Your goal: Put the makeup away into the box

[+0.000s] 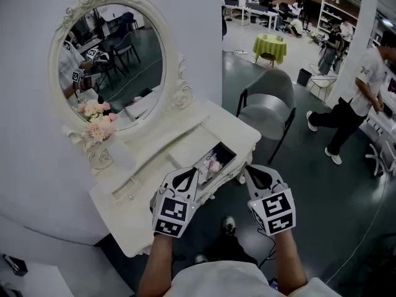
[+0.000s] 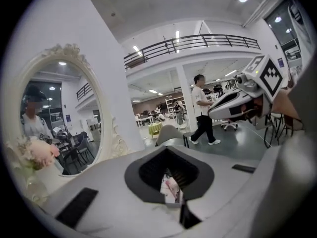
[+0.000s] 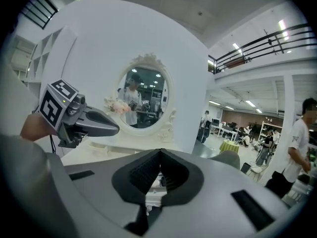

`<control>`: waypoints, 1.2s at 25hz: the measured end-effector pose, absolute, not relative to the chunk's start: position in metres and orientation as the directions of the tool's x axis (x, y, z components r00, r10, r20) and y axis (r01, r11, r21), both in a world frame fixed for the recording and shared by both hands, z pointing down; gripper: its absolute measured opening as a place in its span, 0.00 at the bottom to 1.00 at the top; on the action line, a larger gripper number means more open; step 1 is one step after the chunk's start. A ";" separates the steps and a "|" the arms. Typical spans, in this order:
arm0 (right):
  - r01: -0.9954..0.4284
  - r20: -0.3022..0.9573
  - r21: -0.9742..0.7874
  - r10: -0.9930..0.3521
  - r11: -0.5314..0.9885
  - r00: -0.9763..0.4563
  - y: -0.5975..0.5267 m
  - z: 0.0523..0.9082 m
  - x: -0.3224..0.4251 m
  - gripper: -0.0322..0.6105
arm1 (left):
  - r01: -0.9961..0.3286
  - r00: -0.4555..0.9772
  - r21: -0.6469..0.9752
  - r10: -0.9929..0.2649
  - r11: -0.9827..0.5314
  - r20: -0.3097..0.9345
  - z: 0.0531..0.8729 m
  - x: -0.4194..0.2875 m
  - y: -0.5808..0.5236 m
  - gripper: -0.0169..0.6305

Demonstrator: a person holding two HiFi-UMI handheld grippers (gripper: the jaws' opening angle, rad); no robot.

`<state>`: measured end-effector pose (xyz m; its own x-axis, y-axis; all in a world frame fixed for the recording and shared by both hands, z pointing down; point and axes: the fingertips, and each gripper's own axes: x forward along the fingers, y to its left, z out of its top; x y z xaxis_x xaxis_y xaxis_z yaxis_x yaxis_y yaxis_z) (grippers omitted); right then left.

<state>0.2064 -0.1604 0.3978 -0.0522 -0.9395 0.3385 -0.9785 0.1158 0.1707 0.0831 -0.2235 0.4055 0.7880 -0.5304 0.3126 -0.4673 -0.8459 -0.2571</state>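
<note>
An open box sits at the near right corner of the white vanity table, with pink and white makeup items inside. Both grippers hover side by side just in front of it. My left gripper points at the box's near edge, its jaws closed tip to tip with nothing between them. In the left gripper view the makeup shows below the jaws. My right gripper is off the table's right corner, also shut and empty.
An oval mirror in an ornate frame stands at the back of the vanity with pink flowers before it. A grey chair stands behind the table on the right. A person walks across the floor at the far right.
</note>
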 end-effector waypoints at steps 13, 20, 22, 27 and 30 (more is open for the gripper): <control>-0.975 0.270 0.198 -0.962 0.099 -0.043 -0.090 0.361 0.171 0.05 | -0.444 0.825 -0.316 -0.521 -0.838 0.222 0.360 0.051 -0.146 0.04; -0.974 0.273 0.200 -0.961 0.103 -0.046 -0.074 0.362 0.161 0.05 | -0.424 0.836 -0.332 -0.505 -0.843 0.216 0.357 0.048 -0.124 0.04; -0.975 0.273 0.199 -0.961 0.103 -0.046 -0.071 0.362 0.160 0.05 | -0.421 0.838 -0.333 -0.502 -0.844 0.215 0.357 0.048 -0.121 0.04; -0.974 0.273 0.203 -0.961 0.102 -0.044 -0.065 0.361 0.160 0.05 | -0.419 0.838 -0.333 -0.501 -0.845 0.218 0.357 0.049 -0.114 0.04; -0.973 0.271 0.206 -0.961 0.105 -0.047 -0.064 0.361 0.160 0.05 | -0.418 0.838 -0.334 -0.500 -0.845 0.218 0.357 0.050 -0.113 0.04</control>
<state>0.1596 -0.0638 0.3611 -0.0468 -0.9613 0.2715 -0.9729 0.1055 0.2057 0.0505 -0.1127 0.3574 0.8382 -0.5000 0.2178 -0.4176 -0.8452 -0.3336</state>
